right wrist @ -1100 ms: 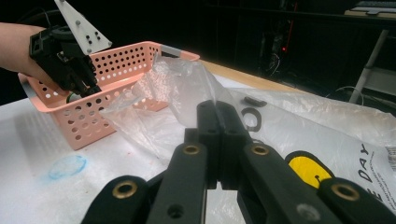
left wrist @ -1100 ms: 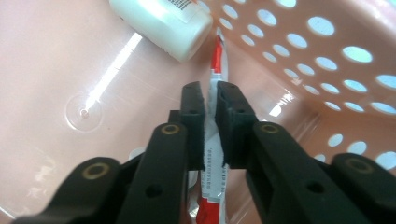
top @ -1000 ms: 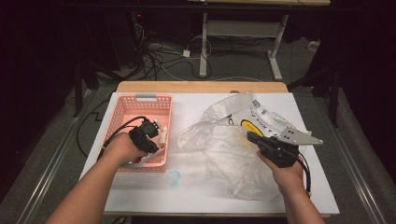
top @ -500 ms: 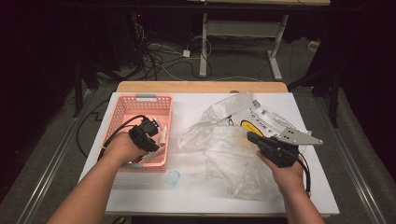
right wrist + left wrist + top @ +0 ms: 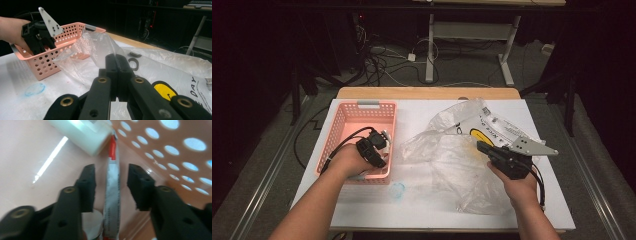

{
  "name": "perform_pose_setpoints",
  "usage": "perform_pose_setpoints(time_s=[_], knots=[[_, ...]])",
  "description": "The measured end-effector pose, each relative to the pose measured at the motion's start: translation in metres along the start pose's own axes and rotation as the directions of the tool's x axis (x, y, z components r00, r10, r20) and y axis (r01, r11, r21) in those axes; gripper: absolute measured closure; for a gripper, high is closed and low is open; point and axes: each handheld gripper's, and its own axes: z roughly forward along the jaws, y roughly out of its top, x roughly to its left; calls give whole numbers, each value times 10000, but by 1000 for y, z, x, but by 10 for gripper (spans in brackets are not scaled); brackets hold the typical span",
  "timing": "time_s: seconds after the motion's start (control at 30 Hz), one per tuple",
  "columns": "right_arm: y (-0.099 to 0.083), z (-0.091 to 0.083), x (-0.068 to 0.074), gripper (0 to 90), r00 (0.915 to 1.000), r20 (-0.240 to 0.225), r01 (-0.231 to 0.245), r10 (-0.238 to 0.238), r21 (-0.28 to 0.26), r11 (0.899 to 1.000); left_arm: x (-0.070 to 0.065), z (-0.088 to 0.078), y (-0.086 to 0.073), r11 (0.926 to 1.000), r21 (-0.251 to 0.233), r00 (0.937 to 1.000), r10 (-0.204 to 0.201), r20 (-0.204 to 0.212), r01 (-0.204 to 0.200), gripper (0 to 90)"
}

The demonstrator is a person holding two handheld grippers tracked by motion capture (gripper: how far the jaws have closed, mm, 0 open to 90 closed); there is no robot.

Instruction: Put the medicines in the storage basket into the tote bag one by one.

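Observation:
My left gripper (image 5: pixel 379 150) reaches down into the pink perforated basket (image 5: pixel 357 115). In the left gripper view its jaws (image 5: pixel 111 173) have just been opening and stand apart. A thin white and red packet (image 5: pixel 111 195) stands on edge between them, touching neither pad. A white cylinder (image 5: pixel 82 135) lies beyond it on the basket floor. My right gripper (image 5: pixel 482 146) rests on the crumpled clear plastic bag (image 5: pixel 447 160). Its jaws (image 5: pixel 116 58) are shut, pinching a fold of that bag (image 5: pixel 97 47), which rises from the tips.
A white printed bag with a yellow mark (image 5: pixel 492 127) lies under the clear plastic at the right. A blue smudge (image 5: pixel 397 190) marks the white table (image 5: pixel 422 210) in front of the basket. Cables and table legs stand on the dark floor behind.

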Motion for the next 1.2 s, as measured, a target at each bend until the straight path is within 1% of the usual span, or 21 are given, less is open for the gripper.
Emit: perform_pose_setpoints(time_s=[0.07, 0.1, 0.17, 0.23, 0.4, 0.47, 0.53, 0.57, 0.63, 0.73, 0.77, 0.8, 0.83, 0.87, 0.97, 1.03, 1.07, 1.1, 1.13, 1.17, 1.2], knots=[[0, 0, 0, 900, 10000, 2, 2, -2, 6, 10000, -3, 3, 2, 9999, 125, 9998, 115, -132, -113, 696], [0, 0, 0, 900, 10000, 3, 8, -8, 3, 10000, -4, 3, 3, 9996, 162, 9995, 241, -190, -238, 753], [0, 0, 0, 900, 10000, 0, 11, -11, 8, 10000, -4, 3, 3, 9996, 133, 9995, 234, -234, -231, 761], [0, 0, 0, 900, 10000, -3, 18, -18, -15, 10000, -5, 1, 2, 9997, 3, 9993, 236, -302, -236, 762], [0, -1, -1, 900, 10000, -5, 24, -24, -22, 10000, -6, -10, -3, 9981, -611, 9988, 49, -482, -79, 763], [0, -1, 0, 900, 10000, 0, 18, -18, -21, 10000, -5, -14, -7, 9952, -969, 9989, -178, -422, 137, 763], [1, -1, 0, 900, 10000, 2, 29, -29, -26, 10000, -5, -18, -11, 9904, -1345, 9981, -381, -483, 313, 763], [1, -2, 0, 900, 10000, 1, 18, -18, -21, 10000, -5, -19, -14, 9872, -1551, 9975, -451, -540, 363, 763], [1, -2, 0, 900, 10000, 4, 44, -44, -39, 10000, -5, -23, -20, 9773, -2063, 9966, -608, -548, 482, 764], [1, -2, 0, 900, 10000, 20, 54, -54, -42, 10000, -6, -29, -28, 9594, -2705, 9930, -1001, -630, 796, 764], [1, -2, 0, 900, 10000, 29, 54, -54, -60, 10000, -5, -31, -31, 9538, -2885, 9922, -1072, -642, 844, 764], [1, -2, 0, 900, 10000, 31, 49, -49, -68, 10000, -5, -33, -34, 9460, -3110, 9914, -1159, -606, 916, 764], [1, -2, 0, 900, 10000, 33, 48, -48, -69, 10000, -5, -35, -37, 9351, -3383, 9901, -1306, -522, 1055, 764], [1, -3, 0, 900, 10000, 20, 42, -42, -89, 10000, -5, -37, -40, 9274, -3583, 9902, -1323, -455, 1075, 764], [1, -3, 0, 900, 10000, 43, -2, 2, -112, 9999, -7, -41, -47, 8998, -4190, 9866, -1559, -487, 1215, 764], [1, -4, -1, 900, 10000, 47, 12, -11, -126, 9999, -7, -43, -52, 8763, -4617, 9843, -1728, -357, 1372, 763], [1, -4, -1, 900, 10000, 46, -1, 2, -120, 9999, -8, -44, -54, 8611, -4860, 9819, -1870, -296, 1494, 764], [1, -4, -1, 900, 10000, 42, -5, 5, -114, 9999, -9, -46, -57, 8481, -5070, 9800, -1965, -319, 1535, 764], [1, -4, -1, 900, 10000, 45, 8, -7, -107, 9999, -9, -47, -60, 8374, -5244, 9790, -2012, -334, 1542, 764], [1, -4, -1, 900, 10000, 39, 33, -33, -106, 9999, -10, -48, -62, 8233, -5453, 9774, -2088, -332, 1574, 764], [1, -4, -1, 900, 10000, 28, 63, -63, -90, 9999, -11, -48, -65, 8077, -5665, 9754, -2185, -307, 1631, 764]])
